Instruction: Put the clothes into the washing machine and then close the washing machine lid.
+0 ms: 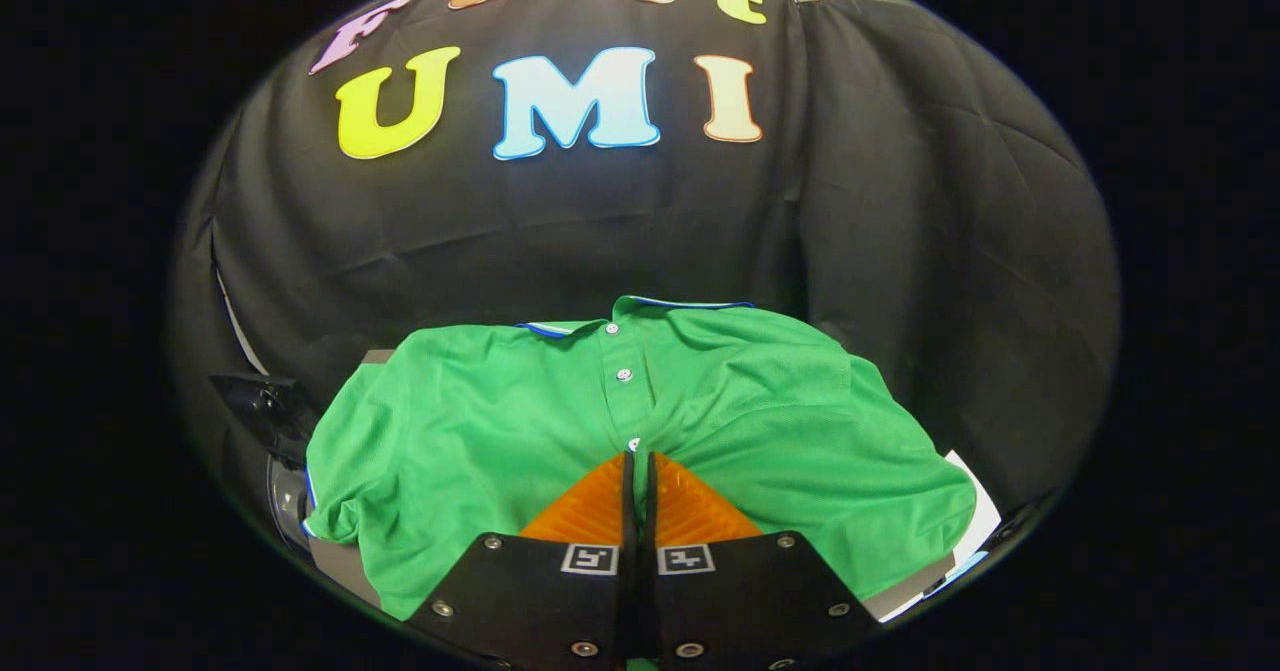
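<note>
A green polo shirt (480, 441) with white buttons and a blue-trimmed collar lies spread over a grey surface (338, 563), its collar on the far side from me. My gripper (637, 457) is over the shirt's front, at the lower end of the button placket. The fingers are pressed together with a pinch of the green cloth between their tips. Creases in the fabric run in toward the fingertips. The shirt covers most of the surface beneath it.
The booth's black cloth wall hangs close behind the shirt. A dark bracket (262, 403) and a grey round part (289, 497) sit beside the shirt's left sleeve. A white sheet (978, 513) pokes out under the right sleeve.
</note>
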Demonstrator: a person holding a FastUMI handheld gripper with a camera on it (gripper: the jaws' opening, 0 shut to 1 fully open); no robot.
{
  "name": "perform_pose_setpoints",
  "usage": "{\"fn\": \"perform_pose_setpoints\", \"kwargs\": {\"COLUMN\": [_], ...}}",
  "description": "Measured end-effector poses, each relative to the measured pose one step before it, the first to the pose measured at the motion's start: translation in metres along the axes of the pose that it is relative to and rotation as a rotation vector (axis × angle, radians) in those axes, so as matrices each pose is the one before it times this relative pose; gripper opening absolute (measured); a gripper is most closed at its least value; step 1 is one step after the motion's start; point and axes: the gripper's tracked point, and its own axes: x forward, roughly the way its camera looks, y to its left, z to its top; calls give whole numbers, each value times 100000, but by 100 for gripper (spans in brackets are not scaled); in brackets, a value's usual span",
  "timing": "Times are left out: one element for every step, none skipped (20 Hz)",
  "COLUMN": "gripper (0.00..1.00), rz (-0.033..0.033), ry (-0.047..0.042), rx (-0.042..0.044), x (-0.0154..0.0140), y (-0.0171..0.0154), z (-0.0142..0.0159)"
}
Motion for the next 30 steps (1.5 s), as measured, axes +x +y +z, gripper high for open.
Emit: {"fn": "perform_pose_setpoints", "kwargs": {"gripper": [0, 0, 0, 0, 0, 0, 0, 0, 0, 0, 0, 0, 0, 0, 0, 0, 0, 0, 0, 0, 0, 0, 0, 0, 0, 0, 0, 0, 0, 0], "rz": [663, 460, 274, 458, -142, -368, -548, -462, -51, 237, 559, 826, 330, 247, 727, 649, 1049, 1849, 1882, 1516, 1151, 1268, 1239, 1480, 1517, 1172, 1122, 1002, 1281, 795], "ry": [-656, -170, -842, -1171, -610, -677, -125, -445, -519, -604, -1020, -1316, -933, -1056, -1208, -1166, -992, -1195, -970, -1132, -727, -350, -392, -459, -490, -237, 87, -89, 15, -30], "rx": [1291, 1701, 1171, 493, -456, -1127, -1237, -759, -29, 842, 1100, 759, 93, -381, -116, -115, -76, 240, -17, -504, -683, -539, -252, -124, -457, -888, -1008, -692, 45, 189], "x": [-181, -267, -279, -425, -402, -430, -416, -539, -417, -545, -543, -674, -513, -604, -643, -681, -659, -684, -644, -670, -486, -481, -524, -563, -418, -374, -288, -256, -106, -72], "y": [51, -51, 52, 120, 148, 218, 135, 295, 242, 382, 424, 539, 453, 550, 586, 779, 860, 1180, 1168, 1225, 1054, 1106, 1175, 1366, 1394, 1469, 1350, 1489, 1411, 1493], "z": [95, 338, 403, 655, 631, 646, 403, 533, 405, 591, 553, 711, 555, 746, 667, 682, 476, 541, 287, 472, 255, 123, 27, 130, -29, -17, -273, -205, -374, -239]}}
